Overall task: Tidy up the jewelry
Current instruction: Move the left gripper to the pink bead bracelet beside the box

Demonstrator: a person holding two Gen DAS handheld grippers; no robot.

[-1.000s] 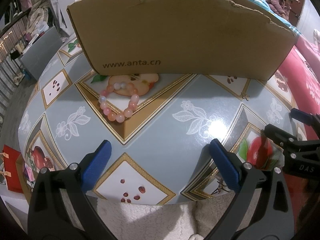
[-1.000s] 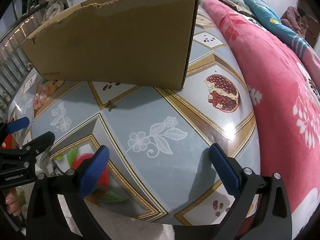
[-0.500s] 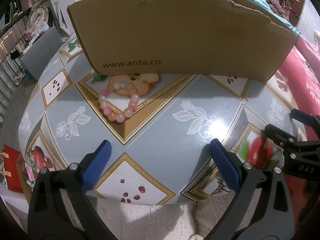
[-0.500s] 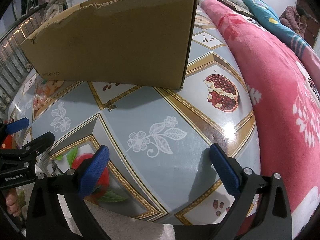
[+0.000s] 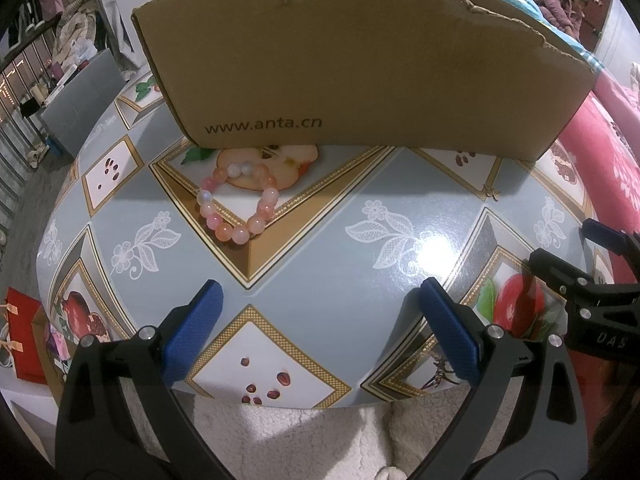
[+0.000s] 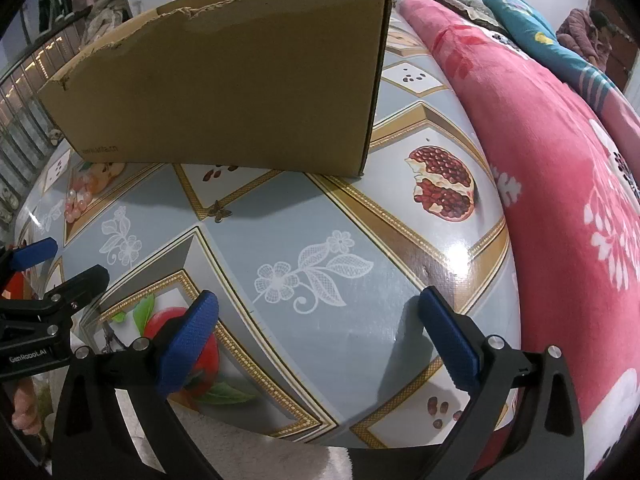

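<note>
A bracelet of pink and pale beads (image 5: 236, 204) lies on the patterned table (image 5: 340, 272), just in front of the left end of a brown cardboard box (image 5: 360, 64). It also shows small at the far left of the right wrist view (image 6: 78, 202). My left gripper (image 5: 320, 320) is open and empty, low over the table's near edge, well short of the bracelet. My right gripper (image 6: 320, 328) is open and empty over the table's right part. A small bronze butterfly-shaped piece (image 6: 218, 213) lies near the box (image 6: 224, 92). The box's inside is hidden.
A pink flowered blanket (image 6: 560, 184) lies along the table's right side. White fleece (image 5: 320, 432) lies under the near table edge. Each gripper shows in the other's view, the right one (image 5: 592, 276) and the left one (image 6: 44, 280). A red bag (image 5: 24, 340) is on the floor at left.
</note>
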